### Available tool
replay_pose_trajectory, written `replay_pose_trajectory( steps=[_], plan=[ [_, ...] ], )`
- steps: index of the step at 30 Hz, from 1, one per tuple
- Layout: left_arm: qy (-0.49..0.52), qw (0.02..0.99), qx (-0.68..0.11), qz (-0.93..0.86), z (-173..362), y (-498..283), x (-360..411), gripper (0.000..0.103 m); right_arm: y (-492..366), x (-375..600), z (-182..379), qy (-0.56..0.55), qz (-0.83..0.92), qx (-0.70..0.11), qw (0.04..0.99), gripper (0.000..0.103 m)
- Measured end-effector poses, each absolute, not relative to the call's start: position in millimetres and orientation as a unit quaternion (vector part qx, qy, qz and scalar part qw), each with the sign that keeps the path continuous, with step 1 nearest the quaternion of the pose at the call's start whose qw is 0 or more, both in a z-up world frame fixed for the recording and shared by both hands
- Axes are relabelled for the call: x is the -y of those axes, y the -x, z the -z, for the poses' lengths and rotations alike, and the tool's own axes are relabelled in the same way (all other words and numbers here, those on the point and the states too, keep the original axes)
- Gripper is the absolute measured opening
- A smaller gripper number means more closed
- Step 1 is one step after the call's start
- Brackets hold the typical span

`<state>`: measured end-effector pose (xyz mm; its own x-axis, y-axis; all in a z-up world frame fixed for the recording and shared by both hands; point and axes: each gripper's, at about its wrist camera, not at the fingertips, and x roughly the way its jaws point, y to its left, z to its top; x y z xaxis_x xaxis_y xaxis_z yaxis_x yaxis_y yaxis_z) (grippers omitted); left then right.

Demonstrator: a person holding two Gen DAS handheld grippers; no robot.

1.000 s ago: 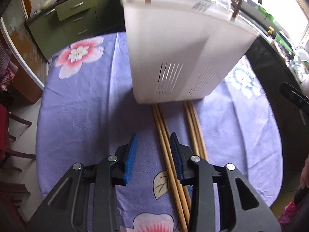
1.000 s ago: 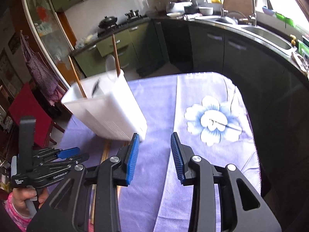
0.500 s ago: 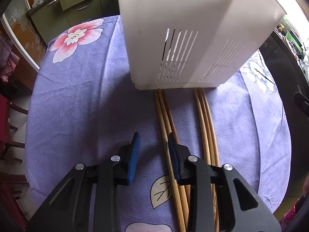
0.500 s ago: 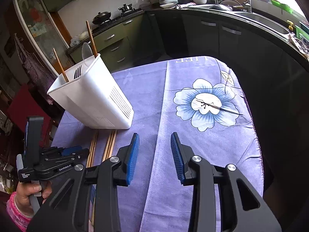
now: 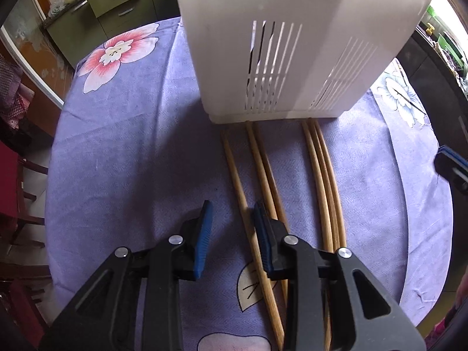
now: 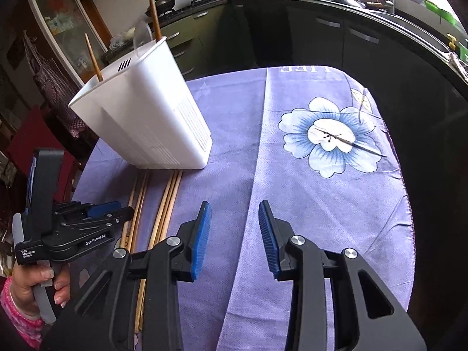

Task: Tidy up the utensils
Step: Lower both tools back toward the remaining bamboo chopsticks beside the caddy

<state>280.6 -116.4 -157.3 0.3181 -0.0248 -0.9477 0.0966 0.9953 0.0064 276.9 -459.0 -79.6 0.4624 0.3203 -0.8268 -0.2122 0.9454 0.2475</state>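
A white slotted utensil holder (image 5: 292,44) stands on the purple flowered tablecloth (image 5: 131,161); in the right wrist view (image 6: 146,122) two chopsticks (image 6: 153,11) and a spoon stick out of it. Several wooden chopsticks (image 5: 263,175) lie in two bundles in front of the holder, also in the right wrist view (image 6: 163,213). My left gripper (image 5: 231,228) is open low over the cloth, with the leftmost chopstick between its fingers. My right gripper (image 6: 232,228) is open and empty, right of the chopsticks.
The table's rounded edge drops off on all sides. Kitchen cabinets and a dark counter (image 6: 380,29) with a sink ring the far side. A red chair (image 5: 11,181) stands at the left of the table.
My left gripper has moved closer to the holder and down toward the chopsticks, and one chopstick now lies apart at the left. My right gripper has pulled back from the holder.
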Motion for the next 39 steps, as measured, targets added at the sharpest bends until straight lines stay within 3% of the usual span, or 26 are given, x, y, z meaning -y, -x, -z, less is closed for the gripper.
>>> replay_pose_trajectory(
  steps=[4, 14, 37, 39],
  plan=[
    [-0.033, 0.811, -0.583, 0.036, 156.8, -279.3, 113.2, 0.019, -277.9, 427.0, 90.2, -0.029, -0.172, -0.509, 0.843, 0.034],
    [-0.039, 0.813, -0.579, 0.038, 157.8, -278.7, 98.5, 0.019, -296.1, 369.6, 115.8, 0.016, -0.173, -0.552, 0.816, 0.023],
    [-0.019, 0.811, -0.583, 0.04, 158.1, -280.4, 91.4, 0.021, -305.0, 315.0, 134.3, 0.067, -0.146, -0.563, 0.811, 0.018],
    [-0.014, 0.809, -0.586, 0.039, 158.0, -282.5, 89.8, 0.021, -301.9, 311.4, 136.0, 0.078, -0.143, -0.556, 0.815, 0.014]
  ],
)
